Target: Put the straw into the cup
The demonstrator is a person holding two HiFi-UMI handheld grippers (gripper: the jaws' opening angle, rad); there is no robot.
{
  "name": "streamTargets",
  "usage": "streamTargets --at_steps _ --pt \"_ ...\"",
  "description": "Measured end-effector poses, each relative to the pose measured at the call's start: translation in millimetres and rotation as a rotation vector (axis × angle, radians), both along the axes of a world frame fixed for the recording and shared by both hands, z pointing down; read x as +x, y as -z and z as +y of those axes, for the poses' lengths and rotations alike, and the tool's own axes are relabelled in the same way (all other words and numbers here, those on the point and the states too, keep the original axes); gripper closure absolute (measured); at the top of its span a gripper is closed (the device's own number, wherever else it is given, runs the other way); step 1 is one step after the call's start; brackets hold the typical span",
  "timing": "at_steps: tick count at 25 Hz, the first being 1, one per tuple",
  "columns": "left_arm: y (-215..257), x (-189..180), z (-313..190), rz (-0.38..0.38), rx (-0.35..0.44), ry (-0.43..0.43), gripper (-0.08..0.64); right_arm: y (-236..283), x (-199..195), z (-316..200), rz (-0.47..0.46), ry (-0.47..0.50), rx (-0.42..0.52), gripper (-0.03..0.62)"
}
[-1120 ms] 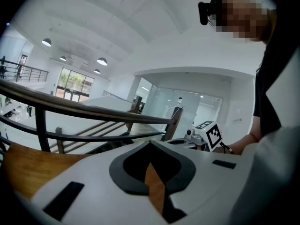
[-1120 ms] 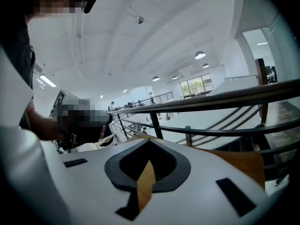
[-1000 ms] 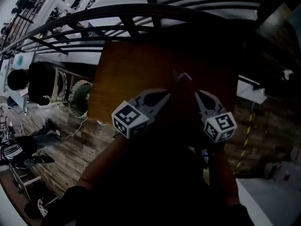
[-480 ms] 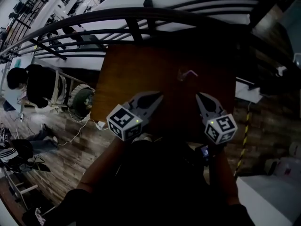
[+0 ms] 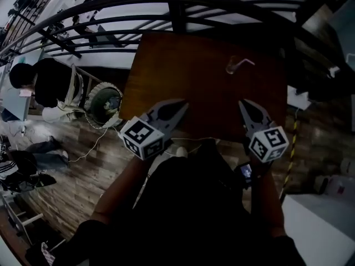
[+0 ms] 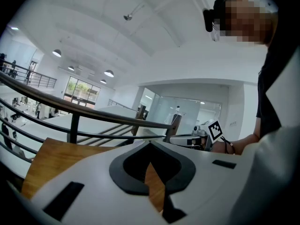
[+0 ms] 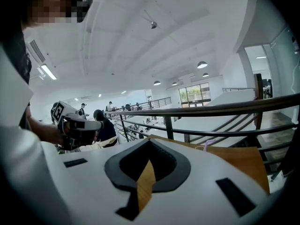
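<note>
Brown wooden tabletop point(image 5: 183, 71) below, backed by a dark metal railing point(image 5: 177, 15). On its far right part, a small clear plastic cup point(image 5: 232, 67), with a thin pale straw point(image 5: 247, 63) slanting from its mouth toward the right. Hard to tell whether inside the cup or merely against the rim. At the near edge, well apart from the cup, the white left gripper point(image 5: 180, 103) and the white right gripper point(image 5: 243, 102). Jaws of both 2 pressed together at the tips, nothing between, only a sliver of wood visible through the hollow behind them. Past the tabletop's left edge, lower down, a person in dark clothes point(image 5: 47, 85) on a plank floor point(image 5: 83, 170).
</note>
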State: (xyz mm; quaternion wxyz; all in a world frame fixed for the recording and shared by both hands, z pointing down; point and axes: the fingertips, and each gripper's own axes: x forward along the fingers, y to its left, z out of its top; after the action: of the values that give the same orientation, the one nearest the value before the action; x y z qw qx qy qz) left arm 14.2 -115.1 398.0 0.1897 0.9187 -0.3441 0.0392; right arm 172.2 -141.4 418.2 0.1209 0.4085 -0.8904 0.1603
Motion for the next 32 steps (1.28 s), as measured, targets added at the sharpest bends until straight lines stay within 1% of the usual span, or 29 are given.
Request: streamTargets --at_steps 4,7,11,15,18,20,23,27,32 --pt "6 -10 38 0.051 -0.015 -0.02 0.549 5 -14 47 0.009 -0.012 0.006 0.581" --pt "14 -6 58 0.054 0.008 -0.055 0.549 11 -16 72 0.012 -0.029 0.009 0.582" --pt "18 10 78 0.053 0.022 -0.086 0.549 20 2 98 0.03 -0.045 0.024 0.583" --pt "20 28 94 0.053 0.03 -0.089 0.549 22 25 115 0.037 -0.053 0.034 0.582" --pt "21 42 110 0.041 0.026 -0.079 0.549 23 39 130 0.033 -0.04 0.036 0.583" --pt "23 57 120 0.035 0.026 -0.069 0.549 23 51 140 0.025 -0.026 0.036 0.583" --pt "25 88 138 0.032 0.02 -0.055 0.549 22 69 159 0.015 0.008 0.029 0.583" --pt "20 142 173 0.023 0.004 -0.067 0.549 20 95 197 0.018 0.067 0.026 0.583" --pt "16 196 223 0.019 -0.004 -0.077 0.549 14 133 249 0.008 0.093 0.014 0.583"
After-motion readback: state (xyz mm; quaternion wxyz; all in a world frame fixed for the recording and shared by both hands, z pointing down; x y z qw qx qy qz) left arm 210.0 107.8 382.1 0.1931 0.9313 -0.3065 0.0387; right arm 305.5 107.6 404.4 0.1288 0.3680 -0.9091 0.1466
